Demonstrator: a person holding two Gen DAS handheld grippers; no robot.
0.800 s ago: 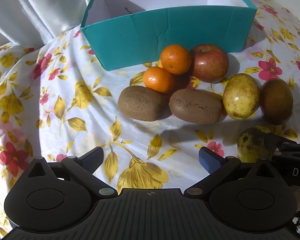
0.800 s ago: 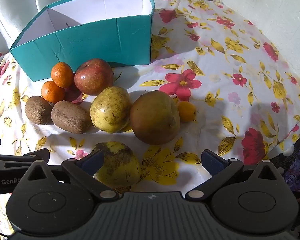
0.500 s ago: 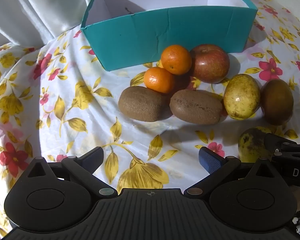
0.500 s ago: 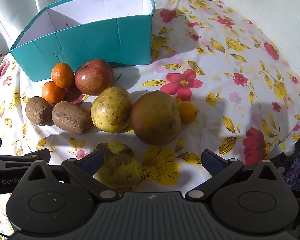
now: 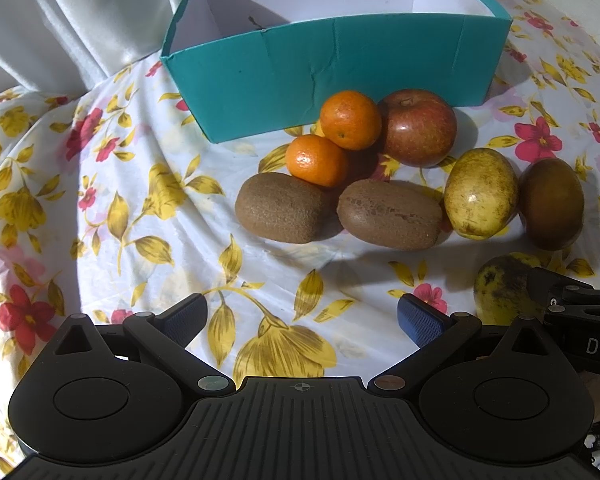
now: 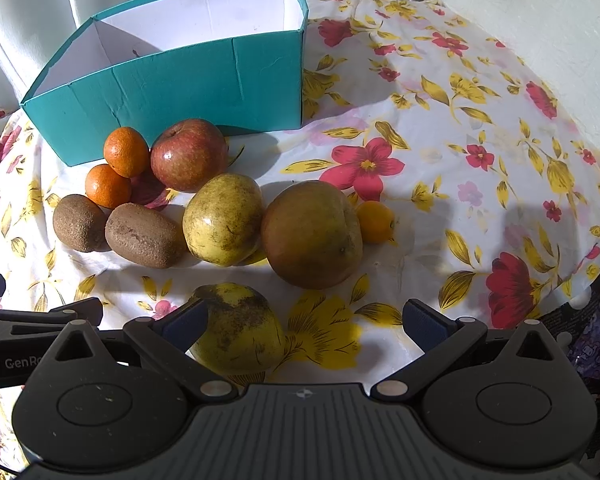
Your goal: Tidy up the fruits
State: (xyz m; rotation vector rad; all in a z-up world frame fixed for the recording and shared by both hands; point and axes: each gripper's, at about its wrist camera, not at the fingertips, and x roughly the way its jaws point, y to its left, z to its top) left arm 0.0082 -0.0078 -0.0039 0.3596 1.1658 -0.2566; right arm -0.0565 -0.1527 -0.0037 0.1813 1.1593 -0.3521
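We are seeing almost nothing changing over the last moments: in both wrist views the fruits are drifting only a hair across the picture, so we are holding nearly still above the tabletop [image 6: 480, 128] and the sorting is not yet started. Our left hand-held gripper [image 5: 300, 316] is hanging with its jaws spread wide over bare floral cloth, gripping nothing, just as in the earlier frames. Our right hand-held gripper [image 6: 300, 320] is likewise standing wide open, with the blotchy yellow-green pear [image 6: 236, 328] lying just inside its left finger, at about 9 o'clock from the gap's middle; the pads are not pressing on it. Every fruit is lying outside the teal box [image 6: 172, 84], which is sitting empty at 12 o'clock. In front of it, the two tangerines [image 5: 350, 120], the red apple [image 5: 418, 128] and the two kiwis [image 5: 284, 208] are clustering, while the yellow pear [image 6: 222, 220], the brown-green mango [image 6: 312, 234] and a small yellow-orange fruit [image 6: 376, 222] are trailing toward 3 o'clock. We judge the near pear the likeliest first pick.
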